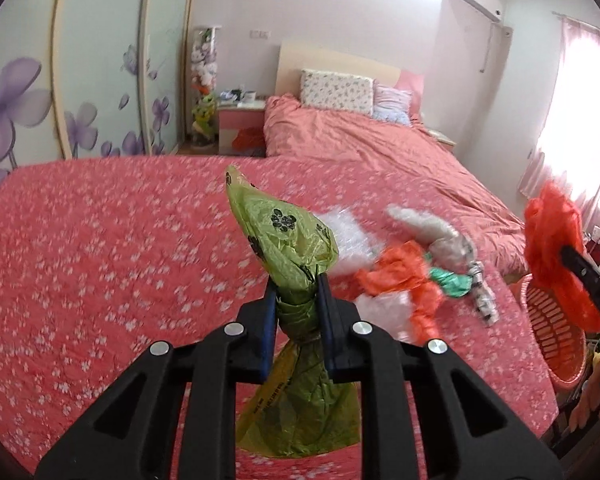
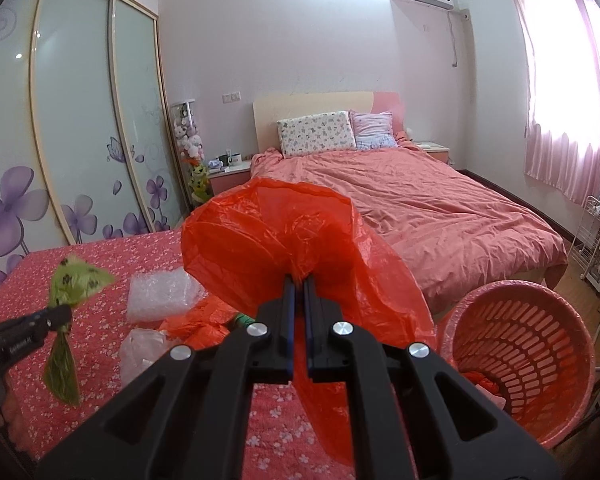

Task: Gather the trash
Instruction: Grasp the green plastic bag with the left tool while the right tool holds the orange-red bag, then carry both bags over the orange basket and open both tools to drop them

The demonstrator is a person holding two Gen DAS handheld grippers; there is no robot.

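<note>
My left gripper is shut on a green plastic bag with black paw prints, lifted off the floral red bedcover; that green bag and the left gripper also show at the left of the right wrist view. My right gripper is shut on a red plastic bag that billows above and hangs below the fingers; the red bag appears at the right edge of the left wrist view. A pink slotted basket stands at the lower right, beside the bed.
More trash lies on the bedcover: bubble wrap, a clear plastic bag, a crumpled orange bag, a green wrapper and a clear bottle-like wad. A second bed, a nightstand and a white rack stand beyond.
</note>
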